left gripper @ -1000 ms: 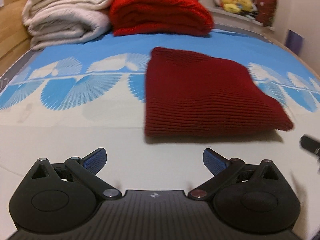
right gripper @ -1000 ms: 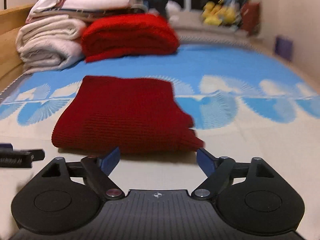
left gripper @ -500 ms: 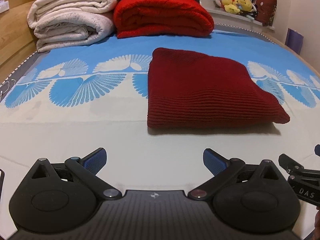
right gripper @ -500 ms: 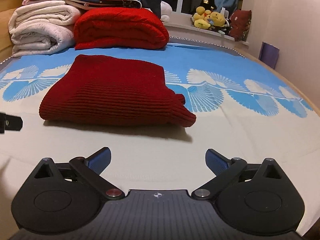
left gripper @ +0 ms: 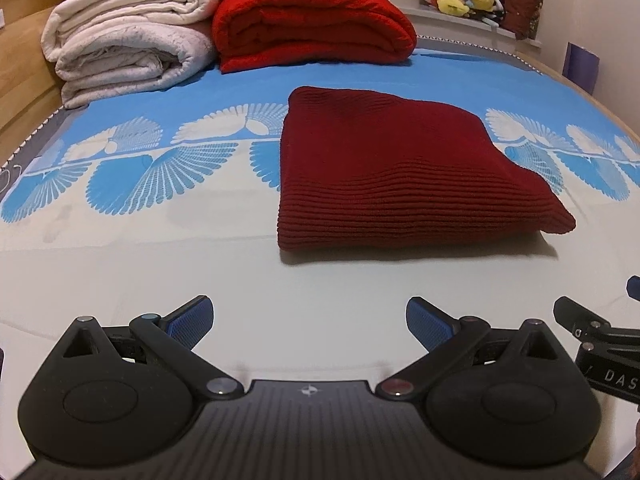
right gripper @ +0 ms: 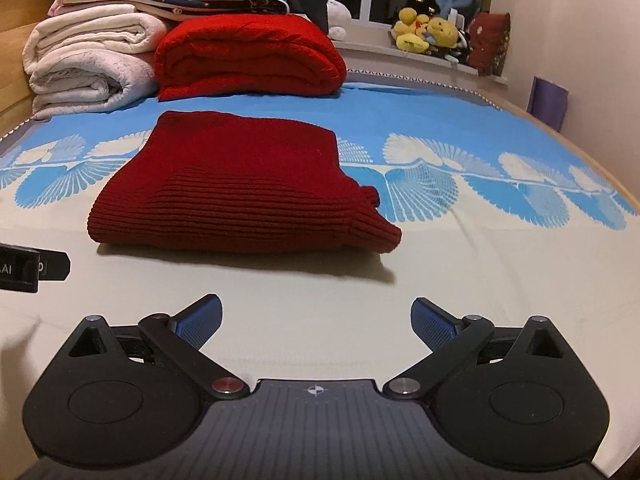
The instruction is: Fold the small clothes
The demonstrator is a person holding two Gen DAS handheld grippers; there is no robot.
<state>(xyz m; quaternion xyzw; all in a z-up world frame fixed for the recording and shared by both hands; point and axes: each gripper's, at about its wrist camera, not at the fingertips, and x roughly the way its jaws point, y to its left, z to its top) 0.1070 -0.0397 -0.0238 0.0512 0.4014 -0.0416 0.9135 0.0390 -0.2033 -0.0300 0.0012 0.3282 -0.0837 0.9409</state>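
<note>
Sweater (left gripper: pixel 392 172), dark red and folded, lies on the bed (left gripper: pixel 160 264) with its far layers hidden underneath. Nearer, left gripper (left gripper: pixel 310 322) and right gripper (right gripper: pixel 316 322) both gape wide, empty, apart from it. Far off, folded blankets (right gripper: pixel 248 56) are partly cut off.

Both wrist views look low and forward across the bed (left gripper: pixel 120 280), sharing the folded dark red knit (left gripper: pixel 392 176)

White letters "DAS" we read on the right gripper (left gripper: pixel 608 364) at the left wrist view's right edge, "AI" on the left gripper (right gripper: pixel 24 268), both cut off.
</note>
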